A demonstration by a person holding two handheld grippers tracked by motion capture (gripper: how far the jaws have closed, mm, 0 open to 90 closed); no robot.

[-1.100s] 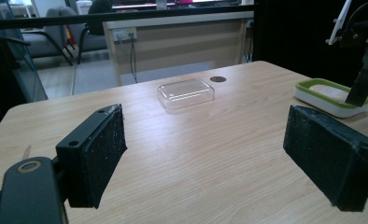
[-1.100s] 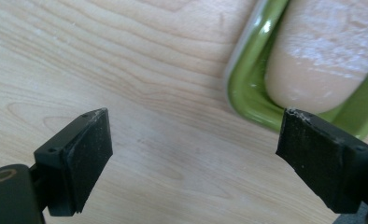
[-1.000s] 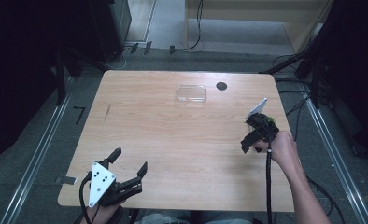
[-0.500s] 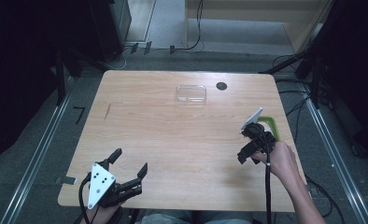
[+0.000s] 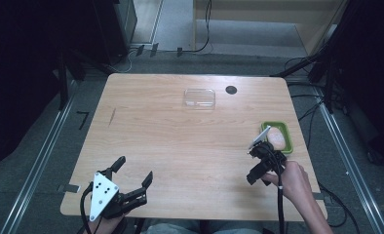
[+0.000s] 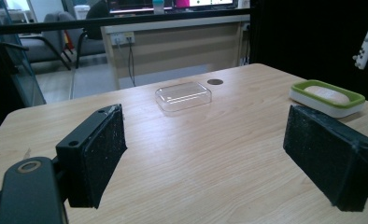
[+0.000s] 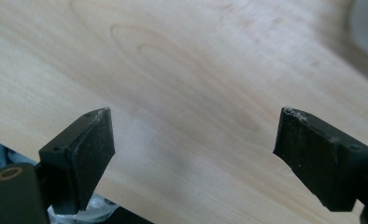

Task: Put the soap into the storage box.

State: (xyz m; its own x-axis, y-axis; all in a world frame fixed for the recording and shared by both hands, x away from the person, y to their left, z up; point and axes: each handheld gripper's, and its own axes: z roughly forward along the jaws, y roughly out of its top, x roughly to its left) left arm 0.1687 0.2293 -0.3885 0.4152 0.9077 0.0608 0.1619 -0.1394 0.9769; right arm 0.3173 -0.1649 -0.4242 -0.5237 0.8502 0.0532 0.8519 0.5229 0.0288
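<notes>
Your right gripper (image 5: 255, 168) hangs over the right part of the light wooden table (image 5: 180, 146), its black jaws spread apart with only bare wood grain between them in the right gripper view (image 7: 194, 149). The jaws have just been closing a little, and nothing sits between the pads. Your right hand (image 5: 290, 180) grips the body from behind, with the cable trailing back toward you.

Just beyond that gripper, near the table's right edge, sits the green-rimmed rectangular soap dish (image 5: 278, 137) holding a pale pink oval bar of soap (image 5: 276, 138); the gripper is close to the dish but apart from it.

Your left gripper (image 5: 131, 180) rests at the near left corner, its jaws wide and holding nothing, the grey three-cornered plate on top. In the left gripper view its pads (image 6: 100, 154) frame the table, and the dish (image 6: 329, 95) shows at far right.

Farther off, near the far edge, lies a clear rectangular plastic lid (image 5: 199, 97), with a small dark round hole (image 5: 231, 89) in the tabletop just beside it.
</notes>
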